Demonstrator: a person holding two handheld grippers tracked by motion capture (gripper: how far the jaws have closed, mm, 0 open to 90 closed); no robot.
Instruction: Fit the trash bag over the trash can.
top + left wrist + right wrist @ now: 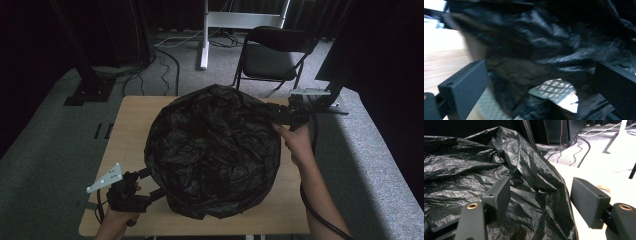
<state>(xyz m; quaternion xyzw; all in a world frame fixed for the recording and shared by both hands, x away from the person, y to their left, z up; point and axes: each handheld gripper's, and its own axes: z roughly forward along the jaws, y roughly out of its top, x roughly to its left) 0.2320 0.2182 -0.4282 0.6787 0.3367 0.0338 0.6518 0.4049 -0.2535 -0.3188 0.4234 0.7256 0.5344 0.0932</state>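
Jaws of both grippers [150, 185] [272, 114] spread — flanking black bag [212, 150].

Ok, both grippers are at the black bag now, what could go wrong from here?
1. The right gripper has its jaws open around a thin ridge of the bag; closing could catch too little film, and it may slip or tear.
2. The left gripper sits low at the bag's near edge, close to the table front; a pull there could drag the whole bag off.
3. Something patterned shows under the film, and it might spill out.
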